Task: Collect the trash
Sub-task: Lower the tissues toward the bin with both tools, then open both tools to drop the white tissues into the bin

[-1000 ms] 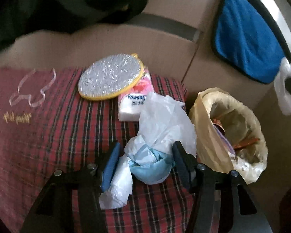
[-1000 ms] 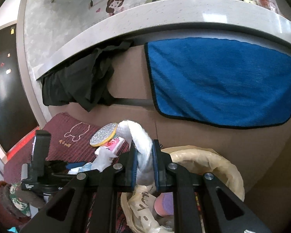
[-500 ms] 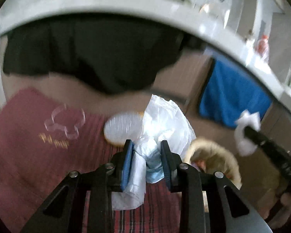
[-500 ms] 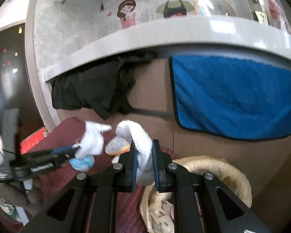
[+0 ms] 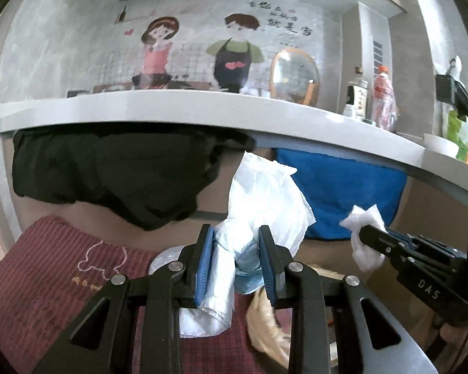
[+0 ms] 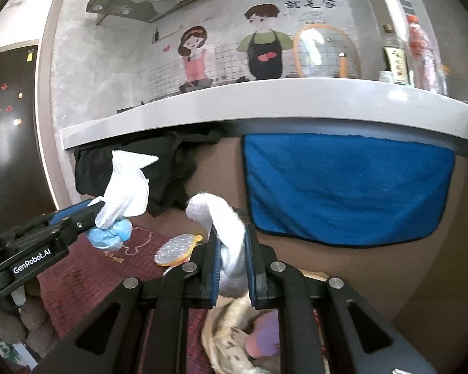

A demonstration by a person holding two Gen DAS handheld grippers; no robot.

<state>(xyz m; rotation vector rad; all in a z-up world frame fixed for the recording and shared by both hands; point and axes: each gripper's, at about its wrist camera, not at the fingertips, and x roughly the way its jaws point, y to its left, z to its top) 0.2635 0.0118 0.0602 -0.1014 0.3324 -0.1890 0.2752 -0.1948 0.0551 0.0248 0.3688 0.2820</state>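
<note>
The left gripper (image 5: 236,257) is clamped on a crumpled white plastic bag (image 5: 265,205) wrapped around a pale blue wad, lifted above the red plaid cloth (image 5: 46,280). The right gripper (image 6: 232,265) pinches a twisted white tissue (image 6: 221,218) — over the yellowish trash bag (image 6: 224,336).

White-and-blue plastic wad (image 5: 249,249) (crumpled), white tissue (image 6: 231,246), both aloft

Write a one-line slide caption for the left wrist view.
Left tongs clamp a crumpled white bag with blue wad above the red cloth; right tongs alongside grip a white tissue.
</note>
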